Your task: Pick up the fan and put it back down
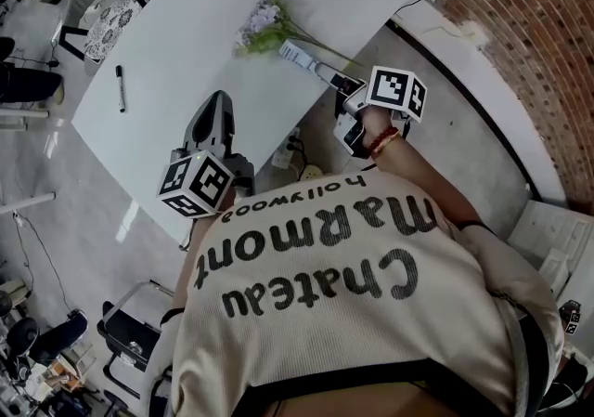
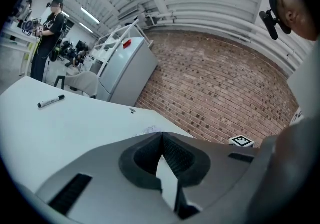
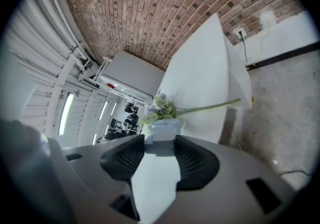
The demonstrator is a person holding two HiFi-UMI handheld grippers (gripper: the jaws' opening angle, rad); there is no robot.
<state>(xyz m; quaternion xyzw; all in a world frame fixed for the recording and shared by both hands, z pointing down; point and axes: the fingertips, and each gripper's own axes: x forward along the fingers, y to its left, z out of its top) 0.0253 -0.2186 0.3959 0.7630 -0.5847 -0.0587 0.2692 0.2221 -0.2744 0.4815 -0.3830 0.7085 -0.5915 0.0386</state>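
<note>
The fan (image 1: 301,54) looks slim, white and stiff. I judge it light and a bit slick, best held at its near end. It sits between the right gripper's (image 3: 160,143) pads (image 3: 194,160), which stand half apart and clamp it. Its far end points ahead toward the flowers (image 3: 159,108) on the table (image 1: 186,16). The left gripper (image 2: 162,135) is closed with nothing in it.

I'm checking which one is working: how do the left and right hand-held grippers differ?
The left hand-held gripper has its jaws together with nothing between them; the right hand-held gripper has its jaws apart, with the end of the fan between their tips. The left points across the table; the right points at the flowers. Both carry a marker cube.
</note>
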